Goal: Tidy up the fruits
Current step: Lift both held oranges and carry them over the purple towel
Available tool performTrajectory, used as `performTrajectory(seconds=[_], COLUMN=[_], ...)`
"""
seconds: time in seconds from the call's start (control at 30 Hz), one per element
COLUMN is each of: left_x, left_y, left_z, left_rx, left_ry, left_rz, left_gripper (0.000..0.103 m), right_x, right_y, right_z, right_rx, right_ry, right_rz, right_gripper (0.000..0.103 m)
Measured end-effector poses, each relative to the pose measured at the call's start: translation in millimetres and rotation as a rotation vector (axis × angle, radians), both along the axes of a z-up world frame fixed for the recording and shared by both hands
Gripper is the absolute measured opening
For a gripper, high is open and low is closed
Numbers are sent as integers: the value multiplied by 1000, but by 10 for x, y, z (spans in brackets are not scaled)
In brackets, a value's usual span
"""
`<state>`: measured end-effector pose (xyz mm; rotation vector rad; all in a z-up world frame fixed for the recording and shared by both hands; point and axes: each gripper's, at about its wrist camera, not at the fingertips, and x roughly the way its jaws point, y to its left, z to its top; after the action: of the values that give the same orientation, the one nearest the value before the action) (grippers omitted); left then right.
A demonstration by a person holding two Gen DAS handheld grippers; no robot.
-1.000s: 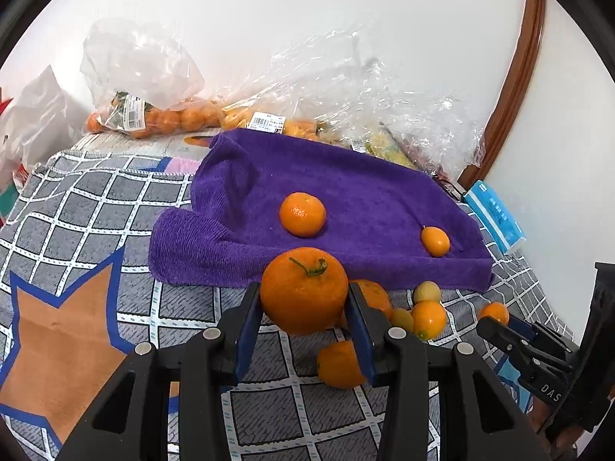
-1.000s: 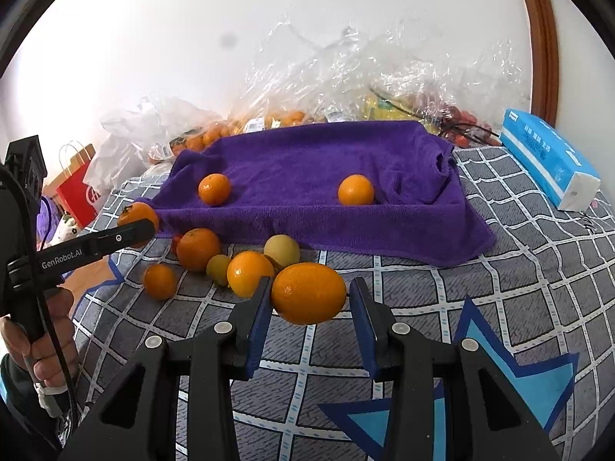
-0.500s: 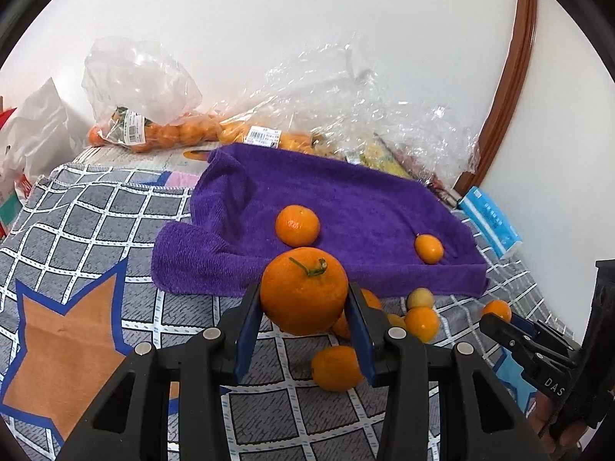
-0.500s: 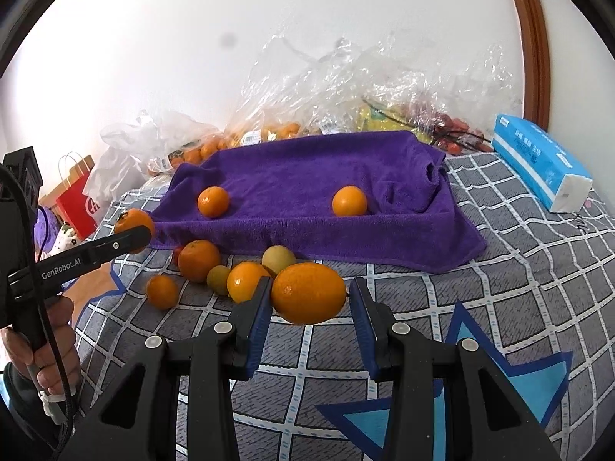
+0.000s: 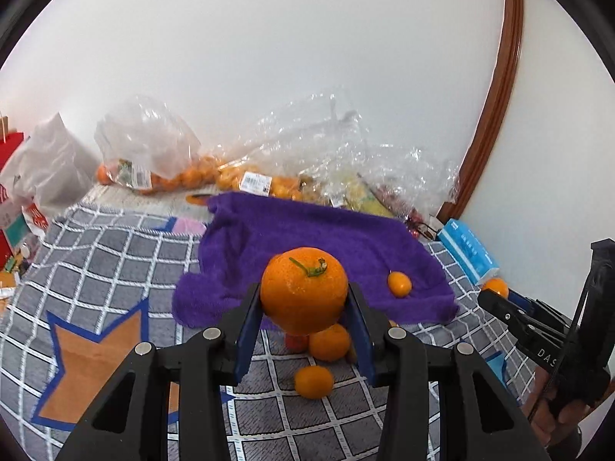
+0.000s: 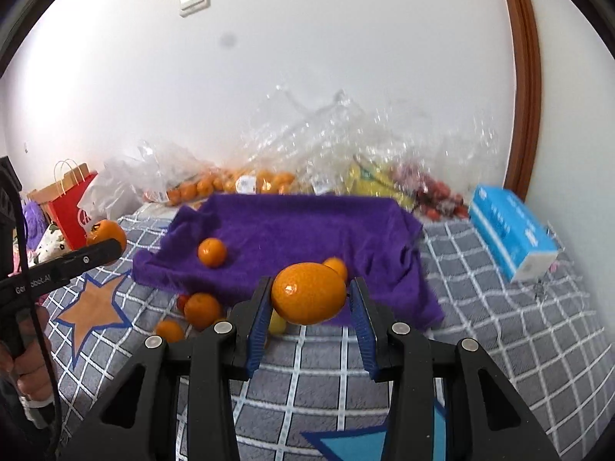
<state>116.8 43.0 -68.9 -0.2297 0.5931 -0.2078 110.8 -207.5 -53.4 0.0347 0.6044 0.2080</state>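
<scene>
The left gripper [image 5: 303,307] pinches a stemmed orange [image 5: 303,295] above the checked cloth [image 5: 96,265], loose oranges [image 5: 328,342] lying beneath. The right gripper [image 6: 307,307] clamps a smooth orange [image 6: 308,294] before the purple towel [image 6: 292,230], which carries two more; bagged fruit [image 6: 265,182] lines the wall.

Both views are bright, lit by soft, even daylight with no hard shadows; the white wall [image 5: 307,77] is close to washed out. Small white highlights sit on the stemmed orange [image 5: 303,292] and on the smooth orange [image 6: 308,294]. The clear plastic bags [image 5: 326,153] along the far edge of the bed glitter with glare. The right wrist view is smeared: the bags [image 6: 326,146] and the purple towel [image 6: 300,238] look soft, and a dark smudge [image 6: 227,40] shows against the wall. Fisheye distortion bows the wooden trim [image 5: 496,88], and black vignette fills the corners.
</scene>
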Motion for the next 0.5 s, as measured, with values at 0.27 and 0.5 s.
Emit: performTrajectory(seconds=[0.27,0.5], left_x=[82,200], left_y=[71,54], left_z=[292,458], left_rx=[-3,21], left_ry=[-13,-21], left_rz=[46,82], left_gripper=[41,41], right_x=[44,89], right_y=[72,69], right_z=[256,469], right_rx=[-9,9], right_ry=[-38,-75], right_rz=[2,-3], right_gripper=[40,40])
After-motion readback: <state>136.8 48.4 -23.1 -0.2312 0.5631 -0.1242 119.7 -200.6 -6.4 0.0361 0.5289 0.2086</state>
